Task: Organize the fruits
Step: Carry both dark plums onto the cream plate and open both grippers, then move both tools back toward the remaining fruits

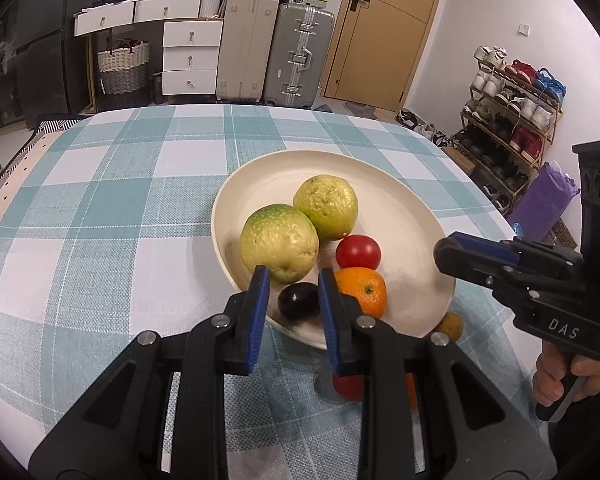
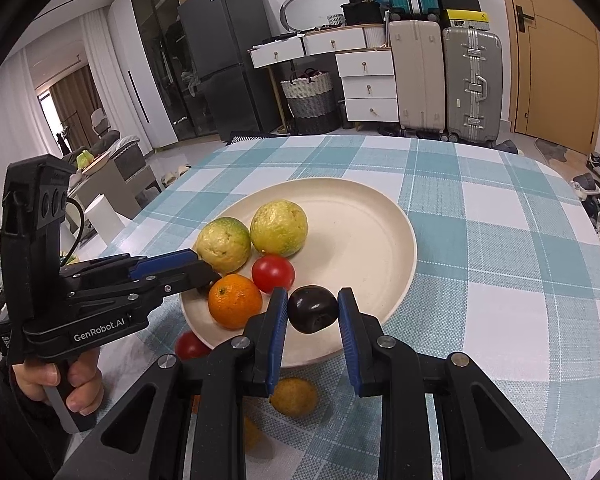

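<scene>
A cream plate (image 1: 400,200) (image 2: 380,216) on the checked tablecloth holds two green-yellow guavas (image 1: 278,242) (image 2: 278,227), a red tomato (image 1: 358,251) (image 2: 273,273) and an orange (image 1: 364,292) (image 2: 235,301). My left gripper (image 1: 294,284) (image 2: 204,270) stands around a dark plum (image 1: 299,301) at the plate's near rim; whether its pads touch it is unclear. My right gripper (image 2: 313,300) (image 1: 456,250) has a second dark plum (image 2: 313,309) between its pads; whether the pads grip it is unclear. A second tomato (image 2: 190,345) and a small yellow-brown fruit (image 2: 294,396) (image 1: 450,325) lie on the cloth beside the plate.
Another yellow fruit (image 2: 252,434) lies on the cloth under my right gripper. The table's far edge (image 1: 260,107) faces suitcases, a white drawer unit and a door. A shoe rack (image 1: 512,120) stands to the right of the table.
</scene>
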### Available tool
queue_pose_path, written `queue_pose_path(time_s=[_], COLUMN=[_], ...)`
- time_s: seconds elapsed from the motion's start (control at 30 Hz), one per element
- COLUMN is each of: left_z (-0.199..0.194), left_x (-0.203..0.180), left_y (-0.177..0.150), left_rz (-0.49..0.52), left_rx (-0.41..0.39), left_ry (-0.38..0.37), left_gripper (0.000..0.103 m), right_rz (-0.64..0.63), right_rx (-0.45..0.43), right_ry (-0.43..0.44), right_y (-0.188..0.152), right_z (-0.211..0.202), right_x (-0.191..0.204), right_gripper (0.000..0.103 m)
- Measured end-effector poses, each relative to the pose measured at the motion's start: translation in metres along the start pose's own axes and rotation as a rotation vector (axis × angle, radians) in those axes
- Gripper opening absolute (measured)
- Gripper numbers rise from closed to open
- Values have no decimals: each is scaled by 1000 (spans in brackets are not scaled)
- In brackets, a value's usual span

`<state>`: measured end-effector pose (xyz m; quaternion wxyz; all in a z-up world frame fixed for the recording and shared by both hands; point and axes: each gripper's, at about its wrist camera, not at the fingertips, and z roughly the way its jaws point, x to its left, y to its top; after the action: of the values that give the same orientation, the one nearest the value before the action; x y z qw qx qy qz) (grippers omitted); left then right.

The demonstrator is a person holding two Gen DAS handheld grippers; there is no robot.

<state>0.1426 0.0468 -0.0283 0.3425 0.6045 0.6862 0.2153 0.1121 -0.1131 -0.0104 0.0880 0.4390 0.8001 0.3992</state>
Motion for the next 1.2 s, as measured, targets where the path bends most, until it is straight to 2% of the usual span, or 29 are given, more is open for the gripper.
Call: queue_pose_path(time_s=[0.27,0.4,0.5,0.6,0.63,0.67,0.7,0.77,0.87,0.97,1.2], left_z=[-9,-20,-32,-44,-47,-50,-54,-59,-65,-70,-78], left_x=[-5,-12,-15,-17,-18,-18,-19,-20,-21,-20,-22], left_y=[-3,-6,-8,-14,-16,-19,-22,-26,-33,-40,-50], left_rz=[19,45,46,47,45,41,40,41,35,23,5], left_rx=[-19,-42,-60,-80,-85,-90,-94,-99,-96,-98,-110], left_ry=[4,16,15,28,33,40,45,51,68,69,59], left_gripper=[23,27,40,58,68,77,81,83,90,102,102], right_rz=[8,19,24,26,28,30,33,37,38,47,27], right_rx=[5,-13,-21,-21,-19,-17,-17,-29,-31,-20,1], right_ry=[-17,-91,-107,-105,-104,-102,-100,-96,-95,-105,-122], right_y=[1,0,-3,-8,-10,-11,-13,-17,-22,-26,-37], right_z=[1,-4,-12,-19,-22,-24,-27,-33,-40,-43,-45], right_x=[-2,-5,-8,-10,-10,-10,-10,-10,-9,-9,-6], right_gripper=[27,39,46,52,53,59,71,84,89,100,103])
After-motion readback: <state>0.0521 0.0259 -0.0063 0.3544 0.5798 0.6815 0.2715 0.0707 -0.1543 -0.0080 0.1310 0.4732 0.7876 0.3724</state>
